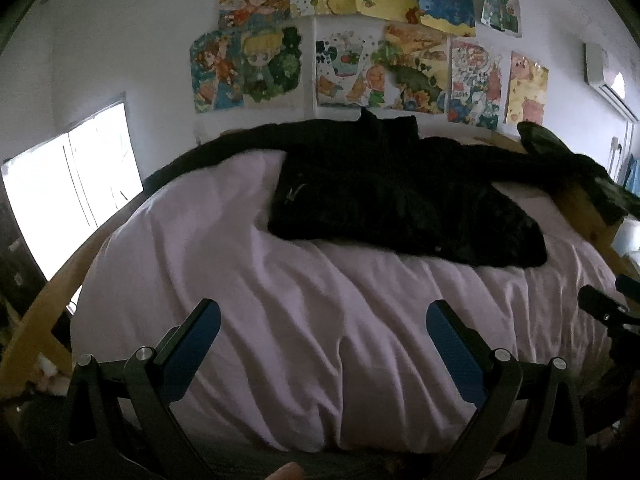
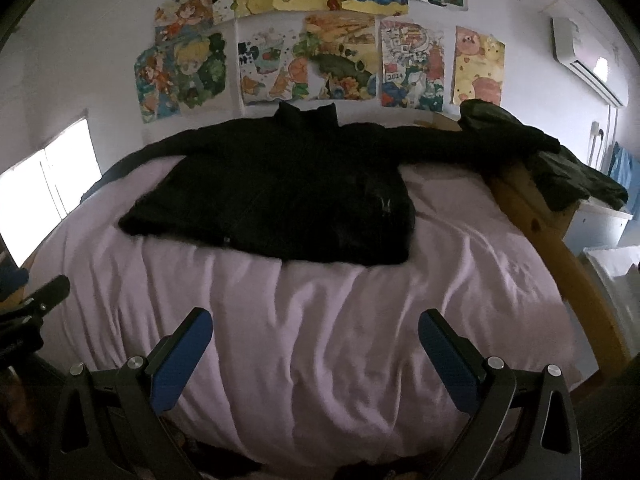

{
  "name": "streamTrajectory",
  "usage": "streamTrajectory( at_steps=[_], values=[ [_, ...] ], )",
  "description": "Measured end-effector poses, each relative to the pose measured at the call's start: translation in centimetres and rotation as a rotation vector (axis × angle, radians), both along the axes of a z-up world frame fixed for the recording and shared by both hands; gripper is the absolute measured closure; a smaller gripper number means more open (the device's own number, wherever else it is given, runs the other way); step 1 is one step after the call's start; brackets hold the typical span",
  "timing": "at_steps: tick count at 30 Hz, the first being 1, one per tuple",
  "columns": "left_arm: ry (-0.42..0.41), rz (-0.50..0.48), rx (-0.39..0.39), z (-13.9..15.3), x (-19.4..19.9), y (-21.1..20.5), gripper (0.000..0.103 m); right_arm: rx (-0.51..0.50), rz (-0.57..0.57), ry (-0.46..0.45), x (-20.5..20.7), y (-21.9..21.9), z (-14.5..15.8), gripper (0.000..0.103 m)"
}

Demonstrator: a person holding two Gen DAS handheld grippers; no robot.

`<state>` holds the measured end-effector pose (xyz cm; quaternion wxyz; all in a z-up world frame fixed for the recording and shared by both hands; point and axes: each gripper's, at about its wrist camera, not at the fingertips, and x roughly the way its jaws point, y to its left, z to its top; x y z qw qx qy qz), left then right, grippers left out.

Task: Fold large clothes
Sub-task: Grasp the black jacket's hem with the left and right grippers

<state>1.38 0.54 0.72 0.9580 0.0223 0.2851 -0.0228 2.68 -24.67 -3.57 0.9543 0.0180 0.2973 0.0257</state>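
Note:
A large black jacket (image 1: 384, 196) lies spread flat on a pale pink bed cover (image 1: 248, 280), collar toward the wall, sleeves stretched out left and right. It also shows in the right wrist view (image 2: 280, 204). My left gripper (image 1: 320, 316) is open and empty, above the cover near the bed's front edge, well short of the jacket's hem. My right gripper (image 2: 314, 322) is open and empty, likewise over the bare cover (image 2: 320, 340) in front of the hem. The right gripper's body shows at the right edge of the left wrist view (image 1: 604, 312).
A wooden bed frame (image 2: 560, 256) runs along the right side, with dark green clothing (image 2: 560, 168) draped over it. Drawings (image 2: 312, 48) cover the wall behind. A bright window (image 1: 68, 184) is at left, an air conditioner (image 2: 580, 56) at upper right.

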Motion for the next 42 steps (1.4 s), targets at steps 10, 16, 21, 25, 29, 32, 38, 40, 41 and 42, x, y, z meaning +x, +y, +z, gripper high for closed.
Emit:
streamTrajectory(
  at_steps=[10, 16, 21, 25, 29, 32, 38, 40, 41, 42],
  values=[
    [-0.033, -0.049, 0.141, 7.0, 3.3, -0.4, 0.002, -0.078, 0.110, -0.044, 3.7, -3.2, 7.0, 0.000],
    [-0.008, -0.056, 0.247, 11.2, 8.9, -2.2, 0.002, -0.074, 0.101, 0.003, 10.5, -9.0, 13.3, 0.000],
    [0.080, -0.060, 0.264, 12.7, 16.6, -5.1, 0.002, 0.032, -0.037, 0.052, 17.6, -14.9, 15.7, 0.000],
    [0.077, -0.119, 0.249, 12.2, 23.9, -9.4, 0.002, 0.073, -0.150, 0.043, 22.5, -19.5, 15.8, 0.000],
    [0.053, -0.244, 0.240, 10.7, 31.3, -14.8, 0.002, 0.124, -0.311, -0.002, 25.1, -25.6, 14.9, 0.000],
    [0.033, -0.330, 0.217, 8.8, 36.0, -18.8, 0.002, 0.156, -0.442, 0.020, 25.8, -30.5, 13.4, 0.000],
    [0.039, -0.439, 0.163, 3.0, 45.6, -25.4, 0.002, 0.201, -0.665, 0.067, 23.9, -38.1, 9.1, 0.000],
    [0.034, -0.449, 0.159, 1.4, 47.9, -26.8, 0.002, 0.236, -0.726, 0.084, 23.6, -40.3, 7.7, 0.000],
    [0.045, -0.452, 0.152, 0.4, 49.4, -27.2, 0.002, 0.277, -0.763, 0.096, 23.5, -41.6, 6.9, 0.000],
    [0.059, -0.453, 0.143, -0.1, 50.1, -27.5, 0.002, 0.330, -0.789, 0.106, 23.5, -42.7, 6.0, 0.000]
  ],
)
